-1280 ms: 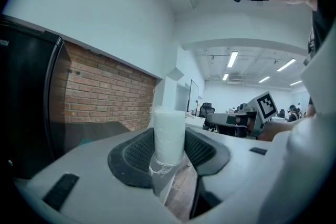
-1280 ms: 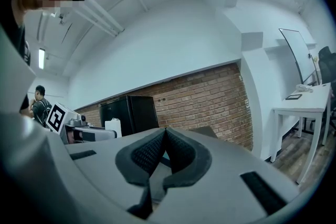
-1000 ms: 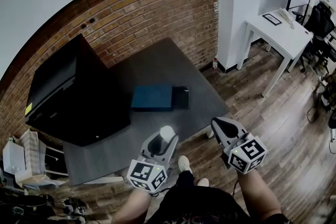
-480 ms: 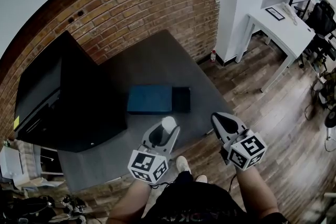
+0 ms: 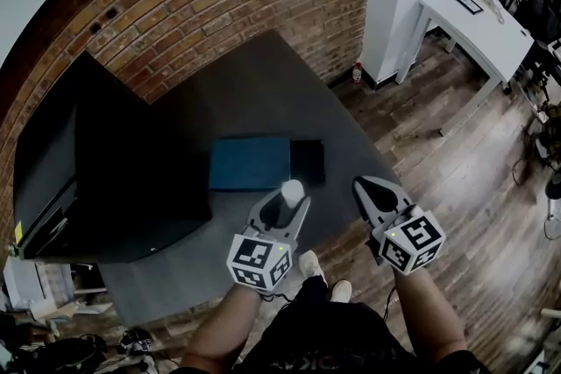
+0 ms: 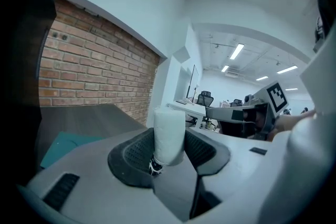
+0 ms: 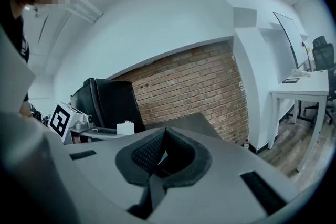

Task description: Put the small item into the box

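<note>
Left gripper view: left tongs gripping small white cylinder low, short of teal rectangular box; risking tipping out. Right tongs sitting closed, empty.

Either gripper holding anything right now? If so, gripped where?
Left gripper holds the small white item by its lower end, top sticking out past the jaws. Right gripper: jaws together, nothing held.
</note>
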`<state>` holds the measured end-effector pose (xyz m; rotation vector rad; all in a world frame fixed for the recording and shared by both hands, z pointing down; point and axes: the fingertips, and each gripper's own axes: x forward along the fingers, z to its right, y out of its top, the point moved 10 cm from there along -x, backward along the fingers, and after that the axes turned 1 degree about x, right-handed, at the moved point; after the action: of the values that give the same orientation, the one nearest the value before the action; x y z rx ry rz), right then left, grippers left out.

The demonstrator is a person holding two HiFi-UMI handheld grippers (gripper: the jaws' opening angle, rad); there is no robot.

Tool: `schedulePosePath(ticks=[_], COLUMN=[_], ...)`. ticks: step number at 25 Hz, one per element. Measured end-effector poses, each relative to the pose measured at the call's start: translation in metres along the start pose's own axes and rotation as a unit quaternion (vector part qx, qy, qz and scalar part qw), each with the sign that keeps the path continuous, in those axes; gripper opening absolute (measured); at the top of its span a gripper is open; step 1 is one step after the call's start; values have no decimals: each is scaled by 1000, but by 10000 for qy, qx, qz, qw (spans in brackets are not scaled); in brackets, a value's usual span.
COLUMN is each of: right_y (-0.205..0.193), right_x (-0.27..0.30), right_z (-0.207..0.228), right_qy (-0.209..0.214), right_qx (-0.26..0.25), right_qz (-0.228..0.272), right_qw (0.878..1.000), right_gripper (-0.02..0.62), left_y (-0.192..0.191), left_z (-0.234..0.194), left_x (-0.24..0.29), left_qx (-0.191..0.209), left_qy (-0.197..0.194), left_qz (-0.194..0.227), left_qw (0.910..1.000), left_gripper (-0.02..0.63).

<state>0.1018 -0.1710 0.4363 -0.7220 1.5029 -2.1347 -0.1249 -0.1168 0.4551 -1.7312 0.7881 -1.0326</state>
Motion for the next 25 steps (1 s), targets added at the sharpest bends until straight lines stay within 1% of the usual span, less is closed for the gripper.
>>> schedulePosePath(ticks=[7,11,20,25], right_y=[-8,-16,-30,-34], right_x=[27,40,62,68], right_z=[8,17,28,33], right_qy=[-122,-209,-370,-429], right_qx=[80,155,333,389], right_qz=[-210,-318,-445,-486], right_qw=[9997,9992,9978,9971], right_gripper=[18,18,18,18], left_y=[-4,-11,-37,-47], left_z=[-23,-34,-53,-58], left_x=[36,57,104,123], left_qx=[-51,-80,-225,-131], left_qy=[-97,-158,-207,-147], left_qz=[-166,-338,-949,-1246], left_qw=[9998,9993,9950,9920], left_gripper=[196,196,196,196])
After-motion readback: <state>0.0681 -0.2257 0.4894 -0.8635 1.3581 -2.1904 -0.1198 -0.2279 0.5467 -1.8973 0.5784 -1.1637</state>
